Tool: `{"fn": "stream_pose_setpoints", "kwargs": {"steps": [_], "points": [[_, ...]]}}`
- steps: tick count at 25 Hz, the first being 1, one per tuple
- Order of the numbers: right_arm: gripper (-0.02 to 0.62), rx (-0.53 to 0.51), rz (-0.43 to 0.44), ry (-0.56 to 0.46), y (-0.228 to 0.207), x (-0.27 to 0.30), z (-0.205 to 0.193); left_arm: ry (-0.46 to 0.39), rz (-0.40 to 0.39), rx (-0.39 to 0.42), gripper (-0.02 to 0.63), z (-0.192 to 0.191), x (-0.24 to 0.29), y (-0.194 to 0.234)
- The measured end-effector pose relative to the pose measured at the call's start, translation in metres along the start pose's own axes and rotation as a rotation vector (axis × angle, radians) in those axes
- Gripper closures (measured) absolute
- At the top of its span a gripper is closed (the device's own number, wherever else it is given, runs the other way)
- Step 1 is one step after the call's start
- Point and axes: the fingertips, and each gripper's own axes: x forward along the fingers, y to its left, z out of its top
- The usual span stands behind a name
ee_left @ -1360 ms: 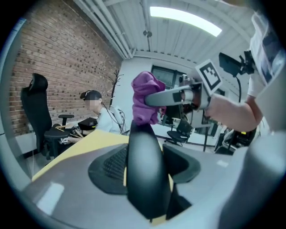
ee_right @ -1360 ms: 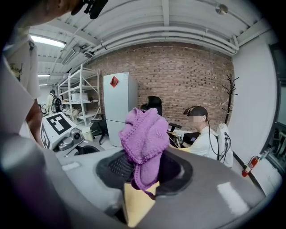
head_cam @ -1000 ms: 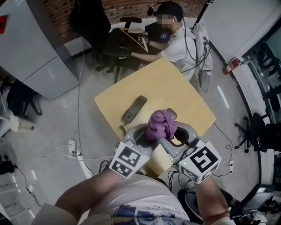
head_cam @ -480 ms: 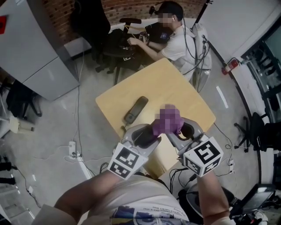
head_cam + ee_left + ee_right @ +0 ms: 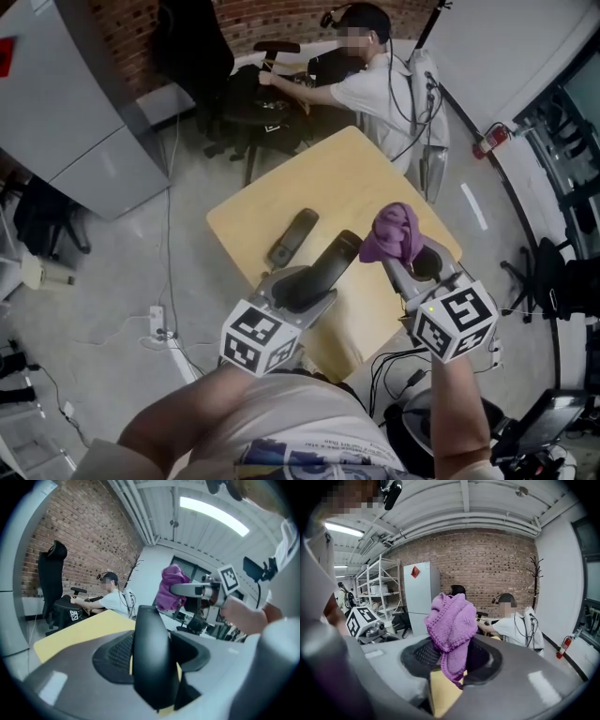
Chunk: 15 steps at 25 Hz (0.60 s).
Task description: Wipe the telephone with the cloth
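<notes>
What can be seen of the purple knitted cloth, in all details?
The purple knitted cloth looks like soft wool, with looped stitches along its edge. It is crumpled into a bunch. The right gripper is shut on it: most of it stands above the jaws, a short end hangs below. It is in the air over the yellow table, touching nothing else.

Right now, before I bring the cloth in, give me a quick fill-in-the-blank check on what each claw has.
1. The left claw clamps the black handset; the right claw clamps the ____.
2. The cloth is ____ in colour.
3. Cloth and handset are not yet ____.
4. A second phone piece lies on the ____.
Missing words: cloth; purple; touching; table.
</notes>
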Motion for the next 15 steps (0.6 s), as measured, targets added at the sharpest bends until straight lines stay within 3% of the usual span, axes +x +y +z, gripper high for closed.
{"fn": "stream_pose_setpoints", "kwargs": {"steps": [8, 15], "points": [[0.472, -0.016, 0.195, 0.009, 0.078, 0.007, -0.015, -0.007, -0.023, -0.046, 0.351, -0.002, -0.005, 0.006], [0.472, 0.018, 0.077, 0.025, 0.035, 0.015, -0.026, -0.006, -0.055, -0.118, 0.351, -0.005, -0.012, 0.009]]}}
